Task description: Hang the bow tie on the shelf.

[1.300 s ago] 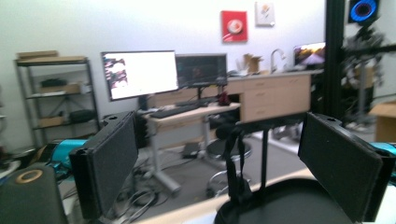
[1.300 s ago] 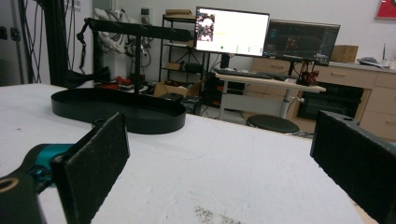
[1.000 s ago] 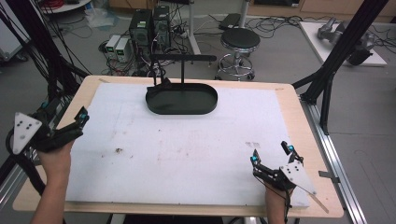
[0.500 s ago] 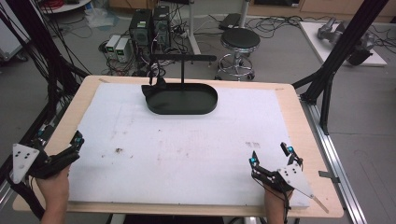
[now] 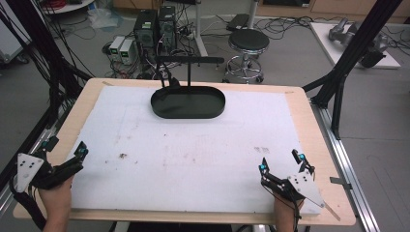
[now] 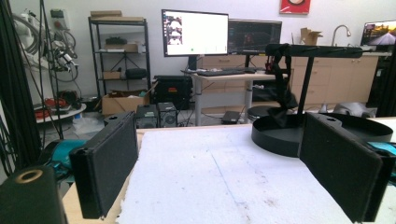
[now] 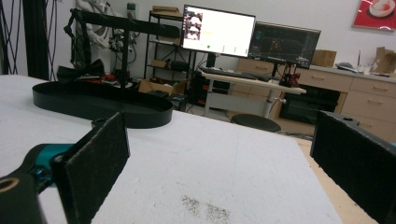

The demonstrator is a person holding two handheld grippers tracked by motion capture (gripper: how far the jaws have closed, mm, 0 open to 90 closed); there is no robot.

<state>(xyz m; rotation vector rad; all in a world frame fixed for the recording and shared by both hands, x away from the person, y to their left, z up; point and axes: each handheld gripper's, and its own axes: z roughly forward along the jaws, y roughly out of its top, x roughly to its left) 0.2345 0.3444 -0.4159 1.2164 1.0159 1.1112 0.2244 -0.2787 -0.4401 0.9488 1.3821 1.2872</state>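
Observation:
A black oval tray [image 5: 188, 103] with a T-shaped black stand [image 5: 189, 61] sits at the far middle of the white board [image 5: 193, 145]. A dark bow-tie-like piece [image 7: 79, 71] hangs or rests at the stand's left end above the tray [image 7: 102, 106]. My left gripper [image 5: 65, 150] is at the board's near left edge, open, with nothing between its jaws. My right gripper [image 5: 280, 162] is at the near right corner, open and empty too. The tray [image 6: 322, 128] lies far ahead of the left jaws.
The white board lies on a wooden table [image 5: 309, 111]. Black frame posts [image 5: 348, 58] stand at both sides. Behind the table are a stool [image 5: 247, 43], computer cases [image 5: 154, 26] and cables on the floor. Small dark specks [image 5: 123, 155] mark the board.
My left gripper has drawn back toward the near left corner of the board. The right gripper has barely moved.

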